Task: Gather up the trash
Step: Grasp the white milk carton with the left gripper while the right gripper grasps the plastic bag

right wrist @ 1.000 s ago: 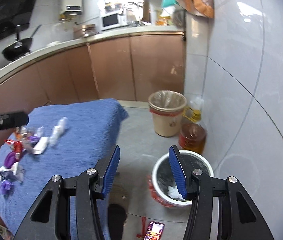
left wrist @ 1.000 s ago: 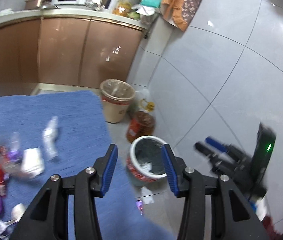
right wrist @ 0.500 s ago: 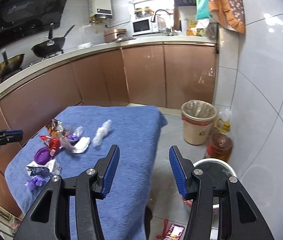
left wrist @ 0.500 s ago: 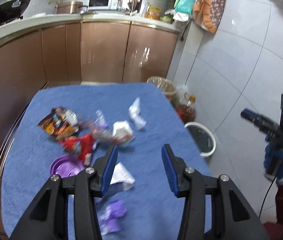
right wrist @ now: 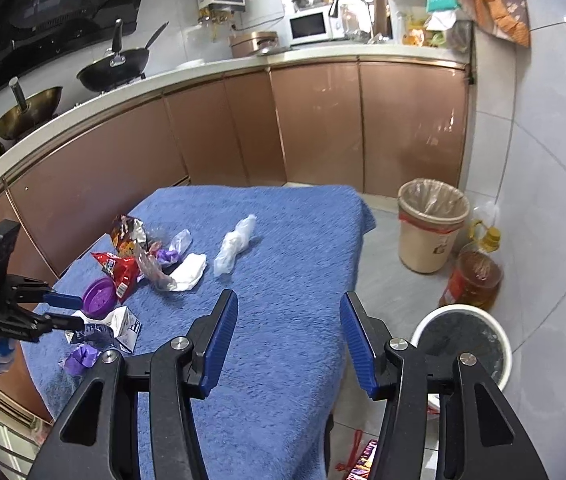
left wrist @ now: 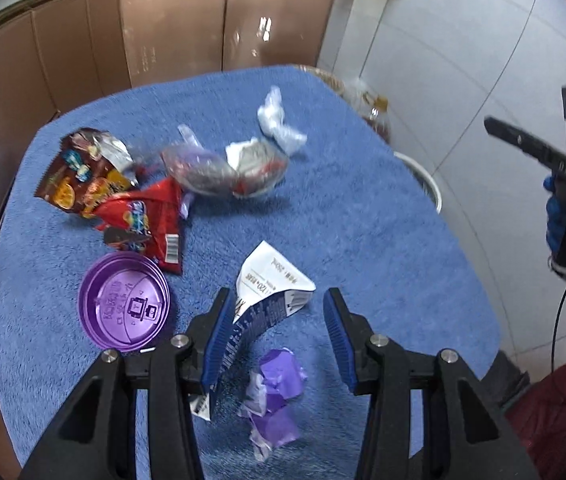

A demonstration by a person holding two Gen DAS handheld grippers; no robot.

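Trash lies on a blue-covered table (left wrist: 363,220): a flattened white and blue carton (left wrist: 267,292), crumpled purple paper (left wrist: 275,392), a purple lid (left wrist: 125,300), red (left wrist: 143,216) and brown (left wrist: 79,176) snack wrappers, clear plastic (left wrist: 207,168) and a white tissue (left wrist: 279,120). My left gripper (left wrist: 279,336) is open low over the carton and purple paper, its jaws to either side of them. My right gripper (right wrist: 289,340) is open and empty above the table's right part. The white-rimmed trash bin (right wrist: 463,344) stands on the floor to its right.
A beige lined bin (right wrist: 431,224) and an oil bottle (right wrist: 475,276) stand on the floor by the tiled wall. Brown kitchen cabinets (right wrist: 303,124) run behind the table. The table also shows in the right wrist view (right wrist: 295,248), with the left gripper (right wrist: 59,312) at its left.
My left gripper swung from the floor bin to the table and dropped low over the carton and purple paper. My right gripper rose and turned from the floor bin toward the table.
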